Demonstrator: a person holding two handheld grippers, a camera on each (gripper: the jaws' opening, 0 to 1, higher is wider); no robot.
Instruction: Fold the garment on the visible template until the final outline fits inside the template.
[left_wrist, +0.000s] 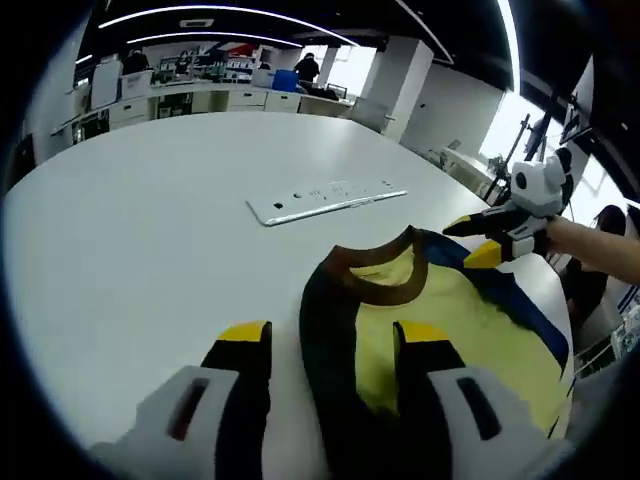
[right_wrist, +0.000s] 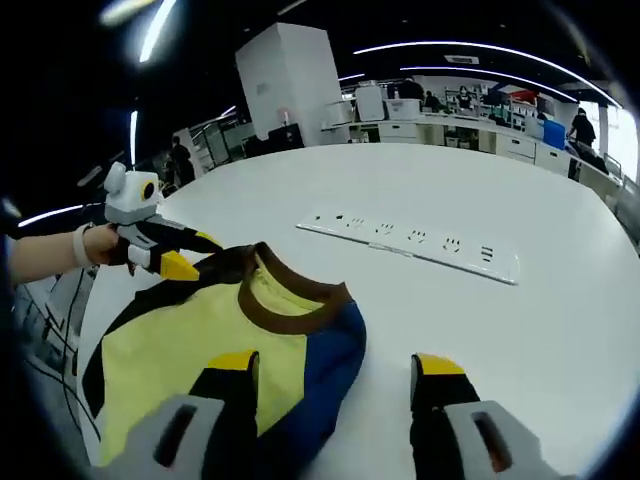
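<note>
A yellow T-shirt (left_wrist: 450, 320) with a brown collar (left_wrist: 385, 285) and dark blue sleeves lies flat on the white table (left_wrist: 150, 230). My left gripper (left_wrist: 335, 335) is open, its jaws straddling the dark shoulder nearest it. In the right gripper view the same shirt (right_wrist: 190, 340) lies at the lower left. My right gripper (right_wrist: 335, 365) is open too, with the blue shoulder between its jaws. Each gripper also shows in the other's view, held by a hand at the far shoulder: the right gripper (left_wrist: 478, 240) and the left gripper (right_wrist: 190, 252), jaws apart.
A long white power strip (left_wrist: 325, 200) lies on the table beyond the collar, also seen as the power strip (right_wrist: 410, 240). The table's edge (right_wrist: 95, 290) runs close beside the shirt. Desks, cabinets and people stand in the office behind.
</note>
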